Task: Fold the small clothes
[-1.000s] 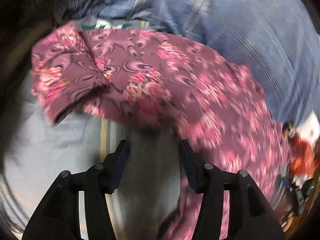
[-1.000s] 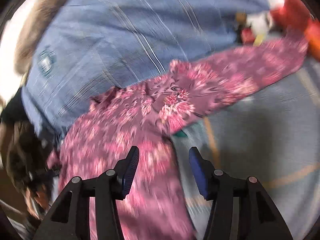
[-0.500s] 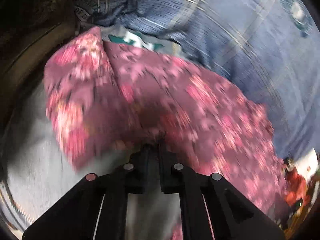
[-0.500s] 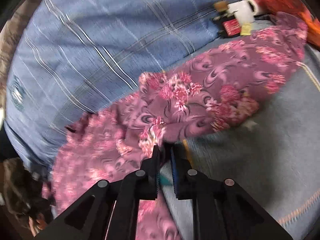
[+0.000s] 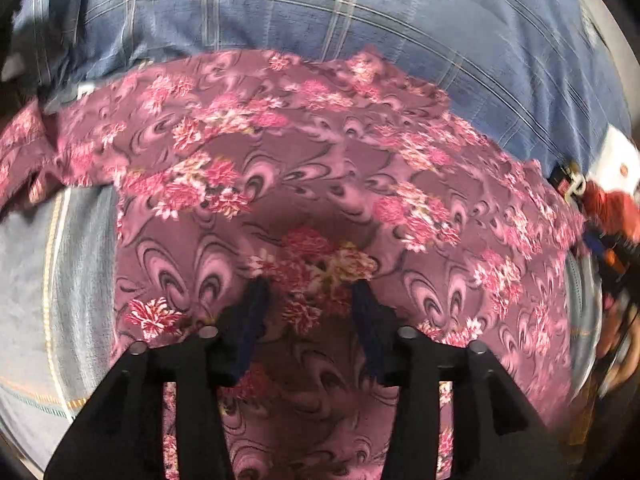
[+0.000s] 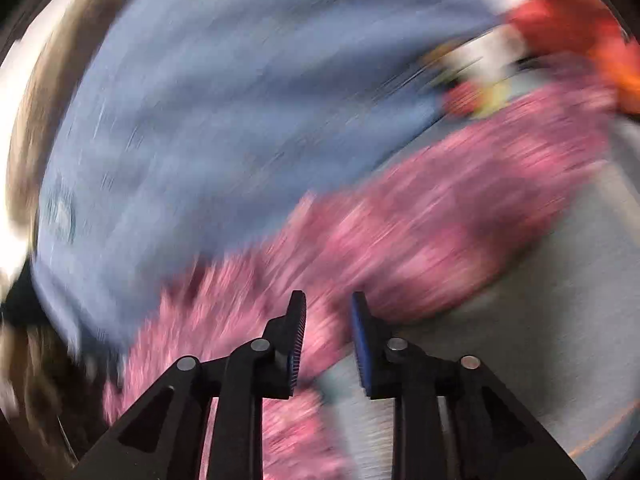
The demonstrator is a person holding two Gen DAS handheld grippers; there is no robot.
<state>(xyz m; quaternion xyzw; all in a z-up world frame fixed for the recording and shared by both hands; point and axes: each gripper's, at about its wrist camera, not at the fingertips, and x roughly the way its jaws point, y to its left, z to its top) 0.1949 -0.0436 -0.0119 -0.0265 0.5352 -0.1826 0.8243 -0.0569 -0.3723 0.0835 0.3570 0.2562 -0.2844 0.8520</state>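
Note:
A maroon garment with pink flowers (image 5: 320,168) lies spread on a grey-blue cloth surface (image 5: 52,280). My left gripper (image 5: 312,300) is open right above the garment's middle, holding nothing. In the right wrist view the picture is heavily blurred; the same garment (image 6: 440,220) runs from lower left to upper right. My right gripper (image 6: 328,320) is partly open over the garment's edge, with nothing between its fingers.
A person in a blue plaid shirt (image 5: 360,20) sits just behind the garment. Red and white objects (image 5: 608,196) lie at the right end of the garment, also in the right wrist view (image 6: 560,20). A striped border (image 5: 52,240) marks the surface at left.
Both grippers were shut on the garment half a second ago and have opened and let go. The garment now lies flatter and wider under the left gripper. The right gripper is moving fast.

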